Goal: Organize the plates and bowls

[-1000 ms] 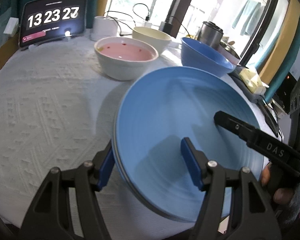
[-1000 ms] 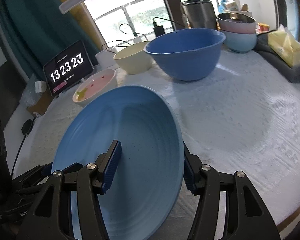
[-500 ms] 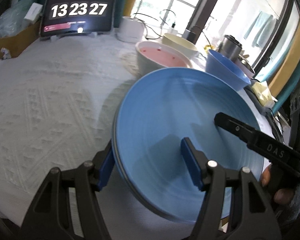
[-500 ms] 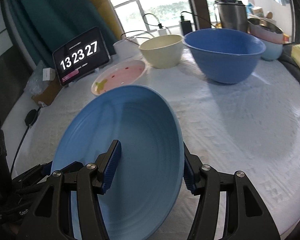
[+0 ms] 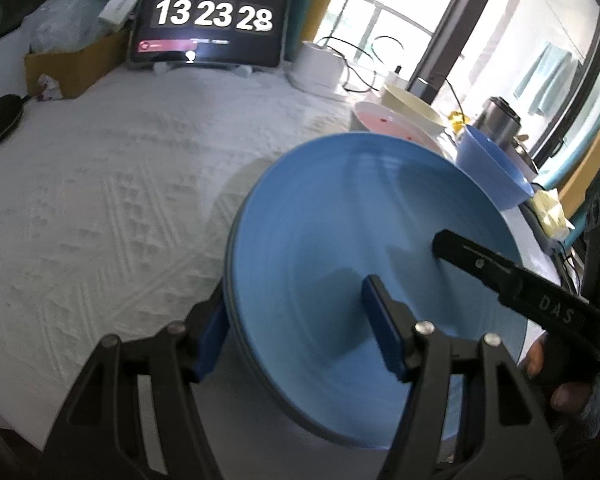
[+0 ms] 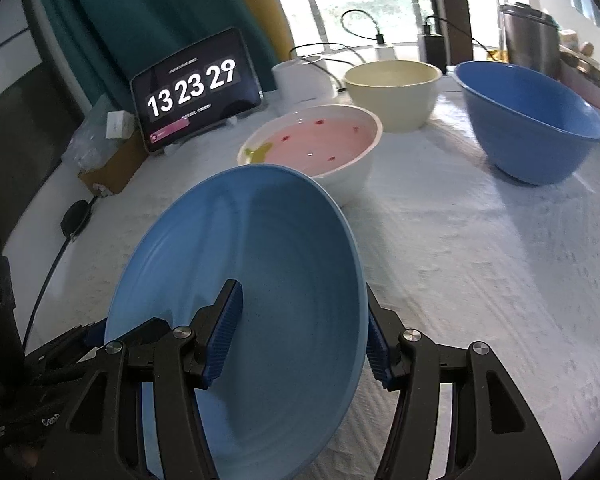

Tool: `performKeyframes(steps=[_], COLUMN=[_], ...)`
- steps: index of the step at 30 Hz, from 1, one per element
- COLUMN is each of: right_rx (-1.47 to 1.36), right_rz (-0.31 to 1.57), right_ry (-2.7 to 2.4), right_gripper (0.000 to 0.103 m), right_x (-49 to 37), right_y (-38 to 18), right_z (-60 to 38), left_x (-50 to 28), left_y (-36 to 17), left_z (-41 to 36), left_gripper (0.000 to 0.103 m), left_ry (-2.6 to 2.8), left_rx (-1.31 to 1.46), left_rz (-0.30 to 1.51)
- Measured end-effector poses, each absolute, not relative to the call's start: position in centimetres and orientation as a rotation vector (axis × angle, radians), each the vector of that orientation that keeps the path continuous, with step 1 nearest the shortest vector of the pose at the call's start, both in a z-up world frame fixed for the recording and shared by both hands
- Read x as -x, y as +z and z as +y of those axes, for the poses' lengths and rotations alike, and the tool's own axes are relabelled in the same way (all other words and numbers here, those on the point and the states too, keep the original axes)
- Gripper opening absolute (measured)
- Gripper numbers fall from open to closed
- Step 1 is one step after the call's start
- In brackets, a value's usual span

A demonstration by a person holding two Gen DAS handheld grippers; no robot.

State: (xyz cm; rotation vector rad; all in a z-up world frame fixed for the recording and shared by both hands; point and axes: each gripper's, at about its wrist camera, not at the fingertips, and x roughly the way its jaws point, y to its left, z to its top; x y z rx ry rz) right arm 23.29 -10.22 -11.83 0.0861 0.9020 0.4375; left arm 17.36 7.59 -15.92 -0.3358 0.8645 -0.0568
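both grippers, left gripper [image 5: 296, 332] and right gripper [image 6: 300, 338], grasp opposite rims of the round light-blue ribbed plate [image 6: 244, 300], held tilted above the near table [image 6: 480, 280], the bowls lying beyond it.

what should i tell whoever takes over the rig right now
Left gripper: shut on the blue plate, fingers over its left rim.
Right gripper: shut on the same plate's right rim.
The plate is tilted above the white tablecloth.
On the cloth behind it: pink-lined bowl, cream bowl, blue bowl.
Nothing is stacked yet.
Left: set the plate down, then sort the bowls.
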Motion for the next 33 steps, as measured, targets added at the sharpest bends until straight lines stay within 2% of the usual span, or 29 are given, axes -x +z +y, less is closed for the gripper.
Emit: performKeyframes(steps=[19, 33], right_rx=[-0.083, 0.021], right_rz=[0.969, 0.911], right_ry=[0.490, 0.424], right_gripper=[0.061, 0.063], right_x=[-24.5, -24.2], right_y=[-13.9, -13.3], right_z=[-6.2, -6.8], left_x=[-17.5, -17.2], left_y=[-16.6, -16.0], left_z=[10.7, 10.6], left_gripper=[0.065, 0.065], left_ry=[0.019, 0.052], left_rx=[0.348, 0.288], left_rz=[0.863, 0.836])
